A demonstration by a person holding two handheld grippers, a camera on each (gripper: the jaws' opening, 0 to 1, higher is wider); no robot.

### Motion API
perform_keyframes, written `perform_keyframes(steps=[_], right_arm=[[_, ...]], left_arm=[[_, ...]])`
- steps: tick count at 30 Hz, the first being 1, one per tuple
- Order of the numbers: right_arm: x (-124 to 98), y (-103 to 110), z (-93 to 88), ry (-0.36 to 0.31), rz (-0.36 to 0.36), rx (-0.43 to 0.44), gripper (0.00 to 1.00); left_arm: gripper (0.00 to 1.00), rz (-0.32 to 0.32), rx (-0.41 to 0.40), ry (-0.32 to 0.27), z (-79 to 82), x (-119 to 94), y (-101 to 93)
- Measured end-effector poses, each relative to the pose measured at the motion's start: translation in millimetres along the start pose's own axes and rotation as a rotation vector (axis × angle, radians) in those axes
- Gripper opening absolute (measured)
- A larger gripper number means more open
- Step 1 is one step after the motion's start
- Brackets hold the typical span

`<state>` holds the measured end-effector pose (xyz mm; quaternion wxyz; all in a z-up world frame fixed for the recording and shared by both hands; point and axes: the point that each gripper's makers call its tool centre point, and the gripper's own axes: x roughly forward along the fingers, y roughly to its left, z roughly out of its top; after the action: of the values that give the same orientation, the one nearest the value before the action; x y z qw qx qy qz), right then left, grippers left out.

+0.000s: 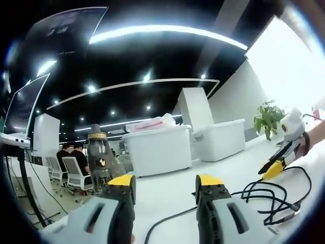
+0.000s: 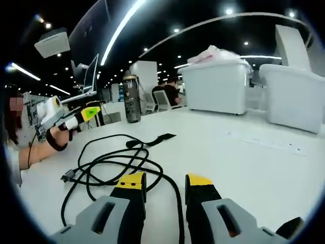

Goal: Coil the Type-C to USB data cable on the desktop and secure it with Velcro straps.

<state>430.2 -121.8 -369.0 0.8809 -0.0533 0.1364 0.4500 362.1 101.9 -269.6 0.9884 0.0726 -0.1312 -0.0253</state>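
Note:
A black data cable [image 2: 117,162] lies in loose loops on the white desktop [image 2: 238,168], with a connector [image 2: 68,177] at its left end. A black Velcro strap [image 2: 162,137] sits flat on the cable's far end. In the right gripper view, my right gripper [image 2: 161,182] is open just above the desk, and one strand of the cable runs between its jaws. My left gripper [image 1: 165,182] is open and holds nothing, with a strand of the cable [image 1: 271,198] passing low in front of it. The left gripper [image 2: 87,114] hangs above the desk left of the loops.
A dark bottle [image 2: 133,99] stands at the back of the desk. Two white bins [image 2: 218,86] [image 2: 294,96] stand behind on the right. A monitor [image 2: 91,76] is at the far left. A potted plant [image 1: 268,118] stands by the window. People sit on chairs [image 1: 71,170] behind.

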Motion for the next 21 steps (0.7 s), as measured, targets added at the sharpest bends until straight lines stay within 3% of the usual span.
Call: perform_keyframes(steps=[7,9,13,16,21], right_arm=[[11,15,-10.4,0.137,0.033,-0.067,0.29],[15,16,-9.5,0.147,0.010,-0.129,0.24],[19,18,-9.8,0.157,0.004,-0.128,0.19],[19,13,-9.4,0.165,-0.030,-0.194,0.13],[20,13,-7.9,0.164,-0.069,-0.206,0.05]], left_arm=[[0.49,-0.031,0.003,0.011,-0.8,0,-11.0],[0.49,-0.037,0.010,0.012,-0.7,0,-12.5],[0.49,-0.043,0.004,0.011,-0.2,-2,-13.8],[0.49,-0.050,0.008,0.019,-2.2,-3,-16.7],[0.49,-0.071,0.035,0.029,-3.7,-4,-22.5]])
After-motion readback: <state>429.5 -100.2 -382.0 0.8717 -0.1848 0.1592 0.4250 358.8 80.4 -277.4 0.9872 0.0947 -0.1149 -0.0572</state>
